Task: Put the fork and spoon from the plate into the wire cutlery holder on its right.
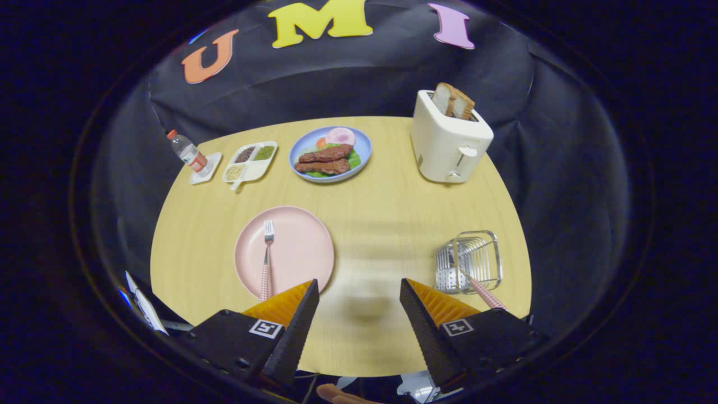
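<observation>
The table [381,185] looks like pale wood with a smooth, matt grain. The fork [267,247] has a shiny metal head, the cutlery holder [471,261] is bright metal wire, and the toaster [449,143] looks like smooth glossy plastic.

Jaws of gripper [359,292] apart; fork [267,258] on pink plate [300,247]
</observation>
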